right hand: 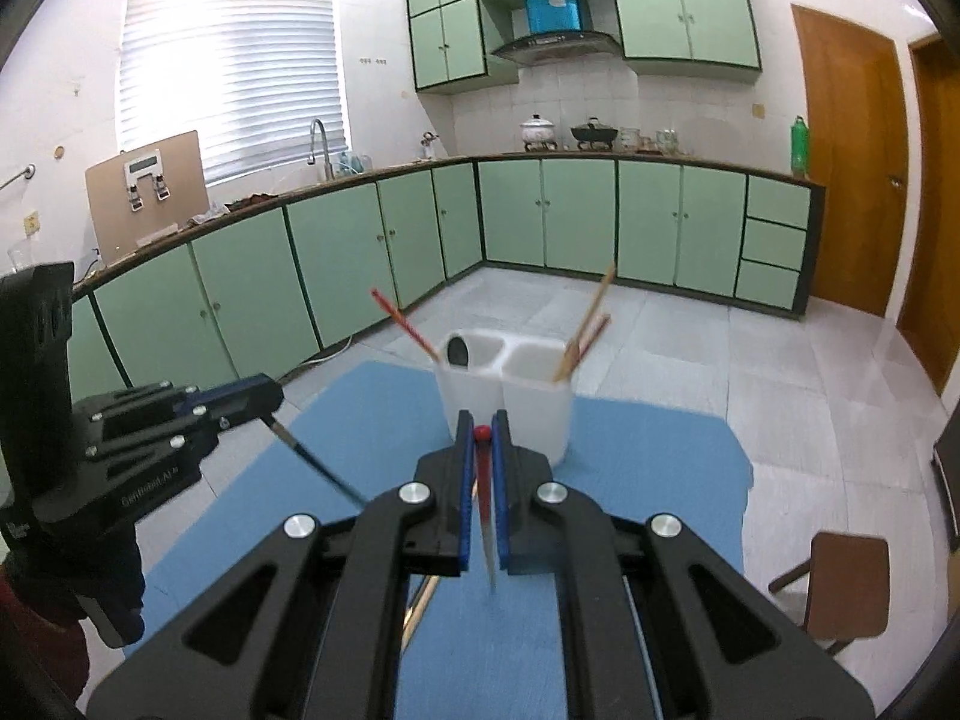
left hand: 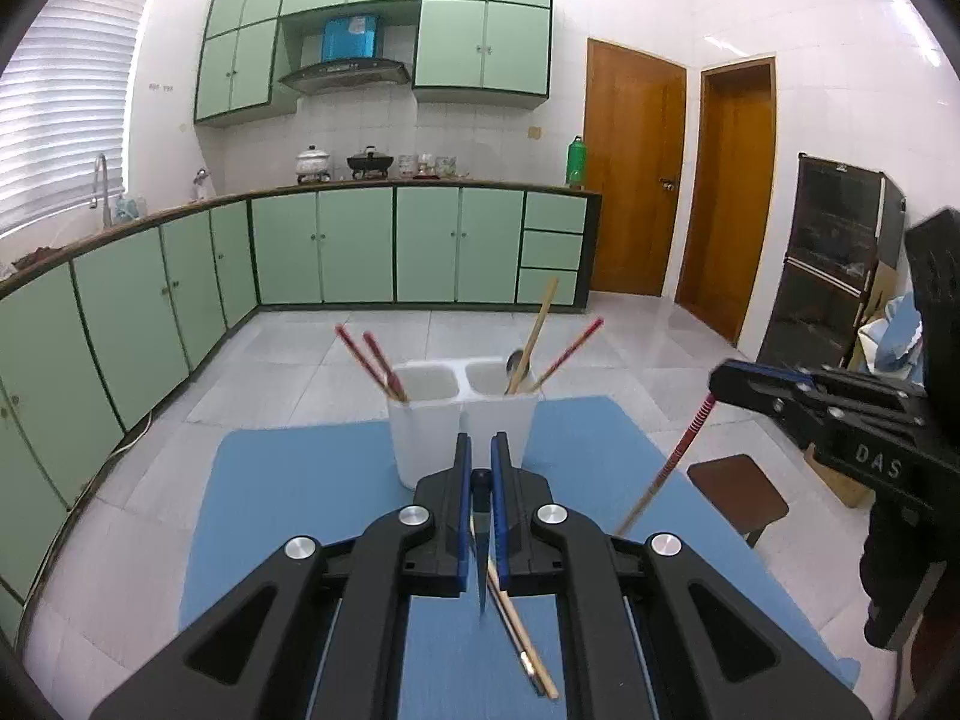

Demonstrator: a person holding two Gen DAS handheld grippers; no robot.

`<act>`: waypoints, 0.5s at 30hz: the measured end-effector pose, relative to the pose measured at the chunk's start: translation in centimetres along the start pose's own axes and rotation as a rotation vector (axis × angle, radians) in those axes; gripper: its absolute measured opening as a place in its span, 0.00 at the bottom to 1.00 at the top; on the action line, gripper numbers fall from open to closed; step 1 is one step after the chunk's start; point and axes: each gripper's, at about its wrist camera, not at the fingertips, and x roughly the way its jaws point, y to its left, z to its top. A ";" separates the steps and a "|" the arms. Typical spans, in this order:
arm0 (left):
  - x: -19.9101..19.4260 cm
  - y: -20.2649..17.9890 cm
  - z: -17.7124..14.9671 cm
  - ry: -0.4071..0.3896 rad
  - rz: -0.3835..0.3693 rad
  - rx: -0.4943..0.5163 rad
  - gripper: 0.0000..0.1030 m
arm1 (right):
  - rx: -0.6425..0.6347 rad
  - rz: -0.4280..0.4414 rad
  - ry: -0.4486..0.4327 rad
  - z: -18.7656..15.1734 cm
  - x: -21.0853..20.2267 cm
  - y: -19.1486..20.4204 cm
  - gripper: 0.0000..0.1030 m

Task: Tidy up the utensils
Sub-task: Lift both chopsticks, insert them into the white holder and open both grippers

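Both grippers pinch a chopstick: left (left hand: 481,462) a dark one (left hand: 482,570), right (right hand: 481,441) a red one (right hand: 487,516). Drop each tip-first, straight into the holder (left hand: 462,420).

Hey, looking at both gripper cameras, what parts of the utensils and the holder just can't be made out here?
- Dark utensil in the left gripper: its lower end is blurred in the left view, and its tip passes behind the right gripper's body in the right view.
- Red chopstick: lower part blurred in the right view.
- White holder: its base is hidden by the gripper in both views, and the depths of its compartments behind the walls.
- Loose chopsticks on the blue mat: partly under the left gripper.
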 end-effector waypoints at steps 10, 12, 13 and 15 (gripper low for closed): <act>0.7 0.6 5.0 -0.071 -0.025 0.022 0.06 | -0.050 -0.001 -0.063 6.9 1.2 -0.7 0.05; 0.9 0.7 6.7 -0.100 -0.028 0.027 0.06 | -0.054 -0.001 -0.086 8.7 1.5 -1.0 0.05; 1.0 0.7 7.9 -0.120 -0.028 0.033 0.06 | -0.054 -0.003 -0.101 9.8 1.7 -1.2 0.05; 1.5 0.6 10.1 -0.155 -0.020 0.048 0.06 | -0.052 -0.012 -0.132 12.0 2.2 -1.6 0.05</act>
